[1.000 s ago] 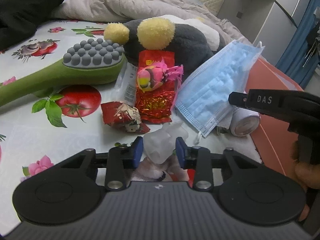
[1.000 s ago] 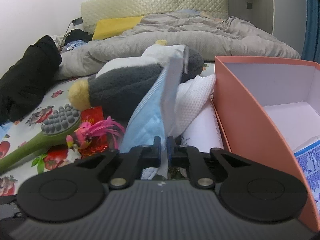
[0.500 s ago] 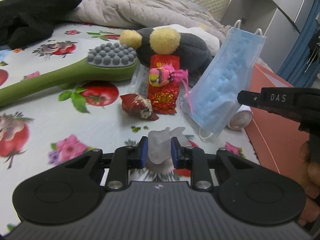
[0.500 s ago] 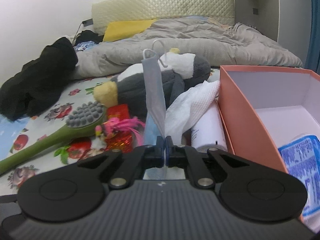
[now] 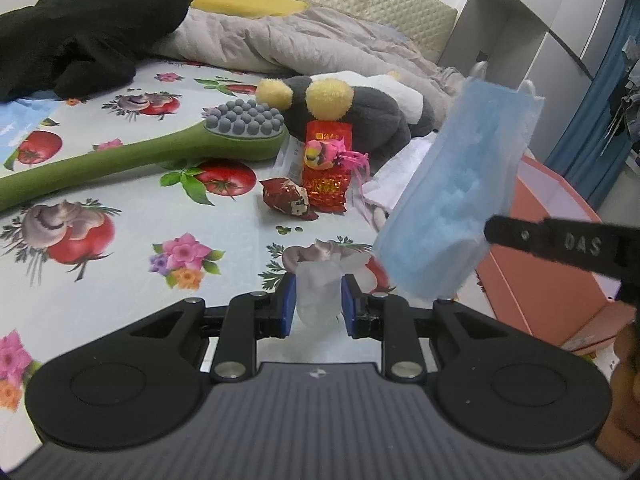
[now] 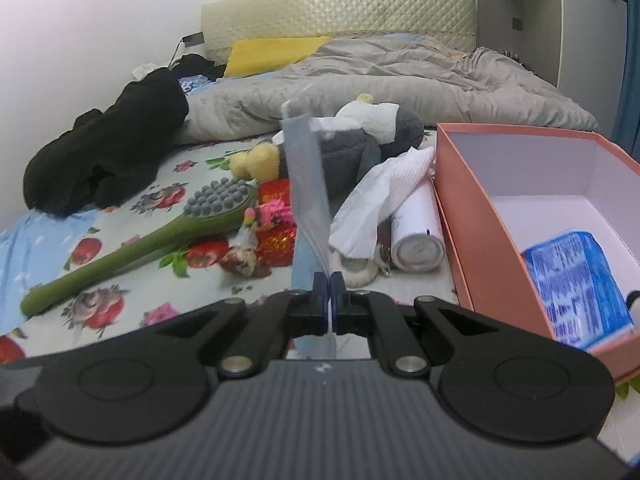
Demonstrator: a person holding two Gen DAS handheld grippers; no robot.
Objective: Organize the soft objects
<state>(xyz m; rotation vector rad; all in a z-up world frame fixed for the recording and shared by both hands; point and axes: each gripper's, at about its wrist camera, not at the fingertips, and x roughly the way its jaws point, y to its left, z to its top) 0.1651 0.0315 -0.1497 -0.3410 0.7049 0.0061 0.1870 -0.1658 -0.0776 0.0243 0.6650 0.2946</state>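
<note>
The left gripper (image 5: 318,300) is narrowly parted and grasps a white crumpled wad (image 5: 318,294), lifted above the flowered bed sheet (image 5: 132,240). The right gripper (image 6: 329,300) is clenched on a blue mask (image 6: 308,196), which stands up from its pads, clear of the sheet.

The left view shows the mask (image 5: 460,196) broad side on, with the right gripper (image 5: 560,246) coming in from the right edge. The right view shows the mask only by its thin edge. It alone shows the inside of the pink box (image 6: 472,220), where one blue packet (image 6: 576,280) lies. It also shows one white tube (image 6: 416,228) and one white cloth (image 6: 380,196) beside the box.

Both views show one green brush (image 5: 160,152), one plush toy (image 5: 360,112), one pink feathered toy (image 5: 328,154) on a red packet (image 5: 328,184), and one crumpled red wrapper (image 5: 286,200). Behind them lie a grey quilt (image 6: 400,80), a black garment (image 6: 100,160) and a yellow pillow (image 6: 272,52).
</note>
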